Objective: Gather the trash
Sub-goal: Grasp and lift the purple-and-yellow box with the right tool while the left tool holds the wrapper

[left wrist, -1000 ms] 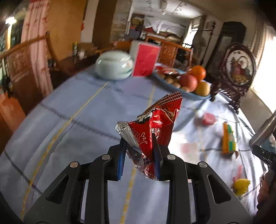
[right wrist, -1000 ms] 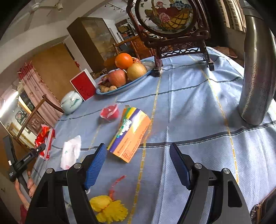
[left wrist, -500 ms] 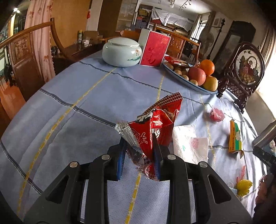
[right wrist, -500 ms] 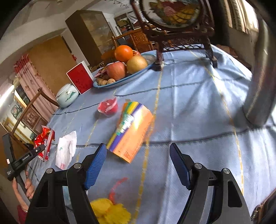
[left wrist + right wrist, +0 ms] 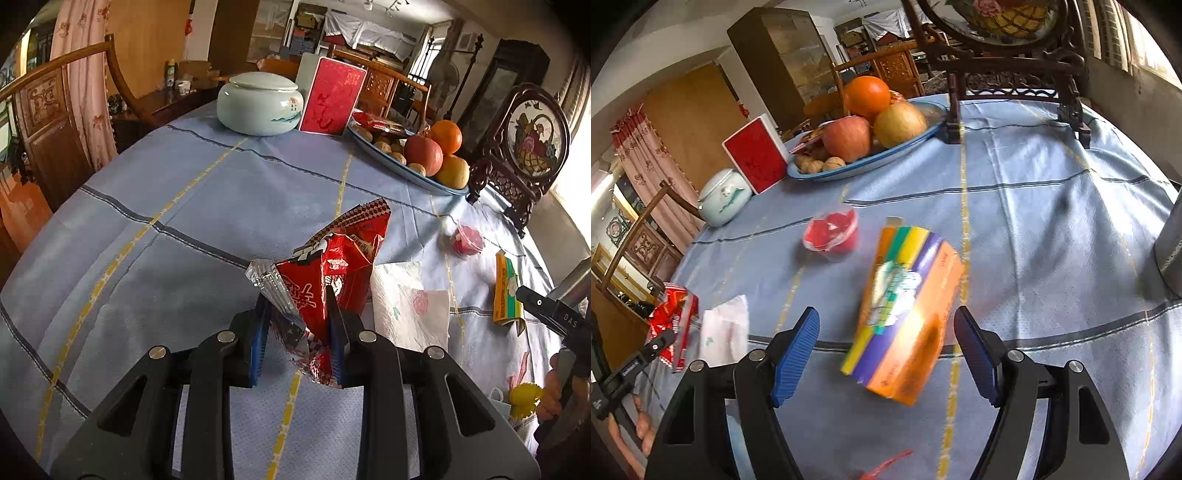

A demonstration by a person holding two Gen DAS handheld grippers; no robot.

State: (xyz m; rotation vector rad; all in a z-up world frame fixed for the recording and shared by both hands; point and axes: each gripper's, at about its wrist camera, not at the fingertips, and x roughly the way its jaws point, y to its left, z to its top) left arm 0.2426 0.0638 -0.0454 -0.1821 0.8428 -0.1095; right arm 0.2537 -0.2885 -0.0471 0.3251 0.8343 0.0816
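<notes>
Over on the left, the left tool (image 5: pixel 299 325) is pinching a crumpled red snack wrapper (image 5: pixel 332 266), holding it up above the blue-clothed bench (image 5: pixel 184 229). Just right of it, a white napkin (image 5: pixel 410 302) is lying flat on the cloth, with a small red jelly cup (image 5: pixel 833 234) sitting farther back. On the right, the right tool (image 5: pixel 886 354) is standing wide open, gripping nothing, its blue pads flanking a colourful carton (image 5: pixel 905 314) lying on the bench.
</notes>
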